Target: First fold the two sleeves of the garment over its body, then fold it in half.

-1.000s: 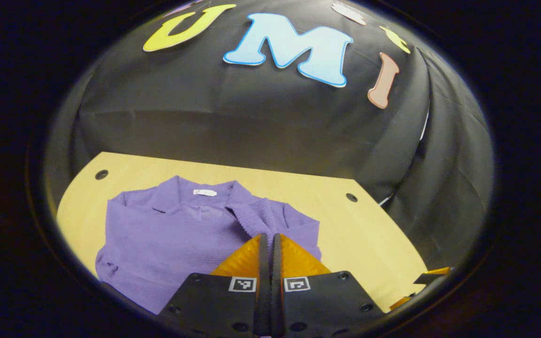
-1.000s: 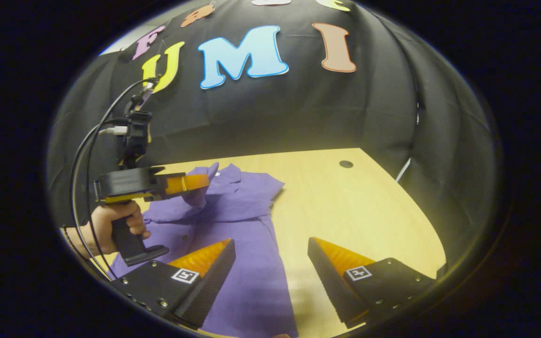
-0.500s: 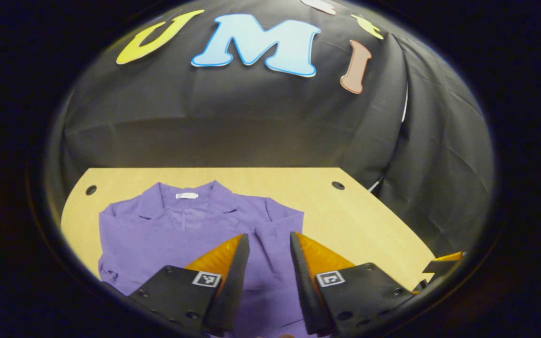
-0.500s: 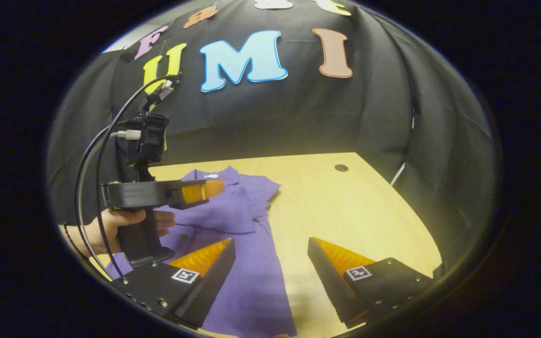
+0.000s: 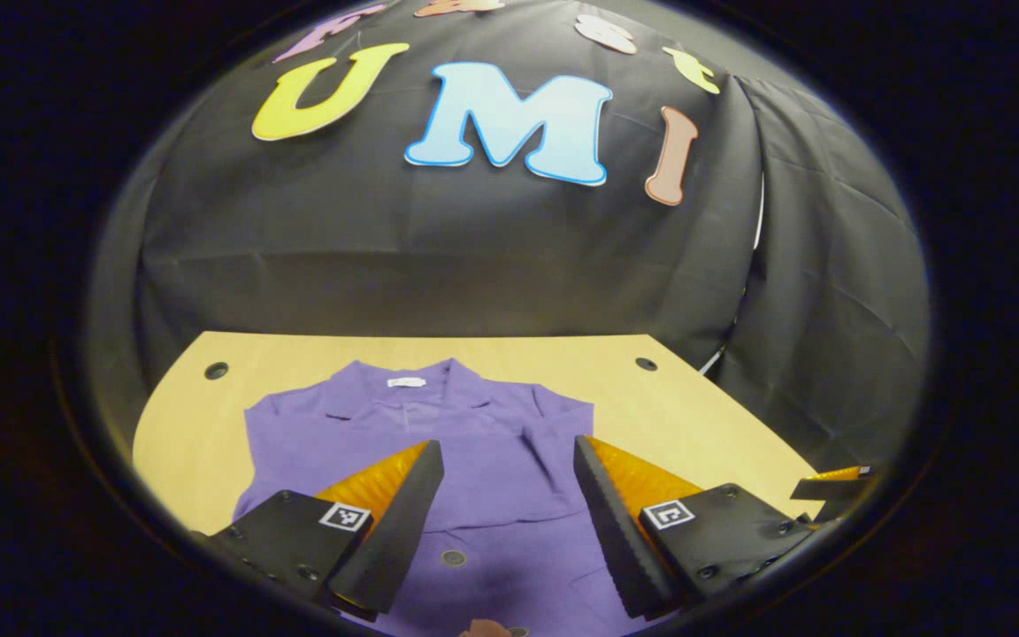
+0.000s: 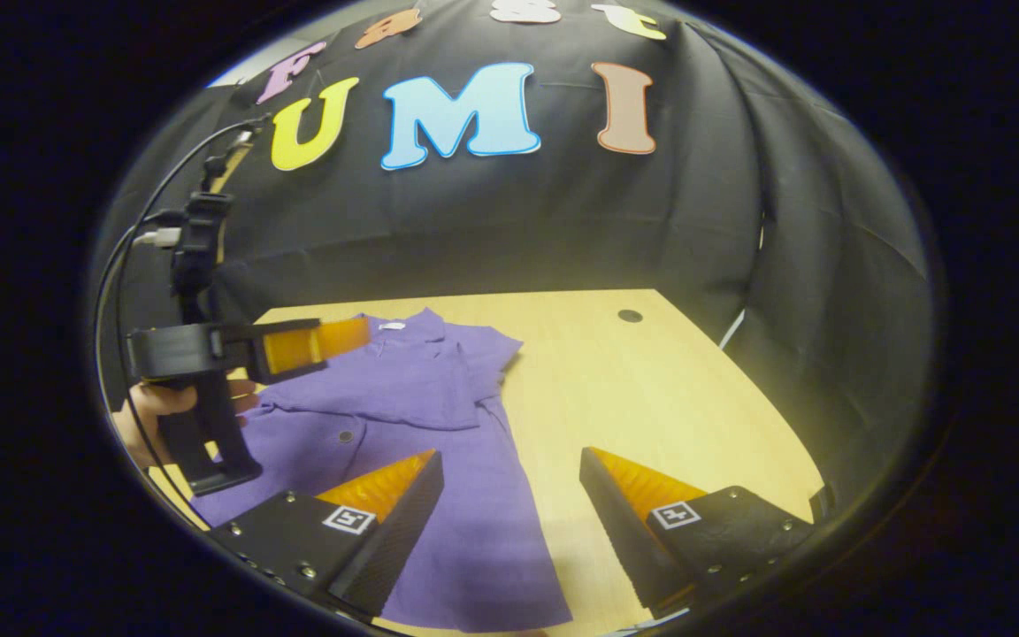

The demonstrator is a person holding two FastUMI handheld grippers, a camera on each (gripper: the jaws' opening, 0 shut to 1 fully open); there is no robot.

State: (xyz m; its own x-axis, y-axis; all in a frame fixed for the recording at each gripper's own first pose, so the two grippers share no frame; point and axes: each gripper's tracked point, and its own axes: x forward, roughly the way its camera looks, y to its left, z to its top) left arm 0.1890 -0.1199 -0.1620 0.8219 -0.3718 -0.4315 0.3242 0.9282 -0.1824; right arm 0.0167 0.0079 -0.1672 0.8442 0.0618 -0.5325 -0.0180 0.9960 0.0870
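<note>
You're working in a recording booth, some kind of lab setup, not a home. Black cloth [image 5: 439, 257] hangs creased as the wall right behind the table [image 5: 704, 425] and wraps round the table's right side too, with a thin bright gap at that corner seam. The table itself is a pale wood-look top with round holes [image 6: 629, 315] near its back corners. Over the table's left side, in the right gripper view, cables [image 6: 134, 239] loop off a handheld rig.
</note>
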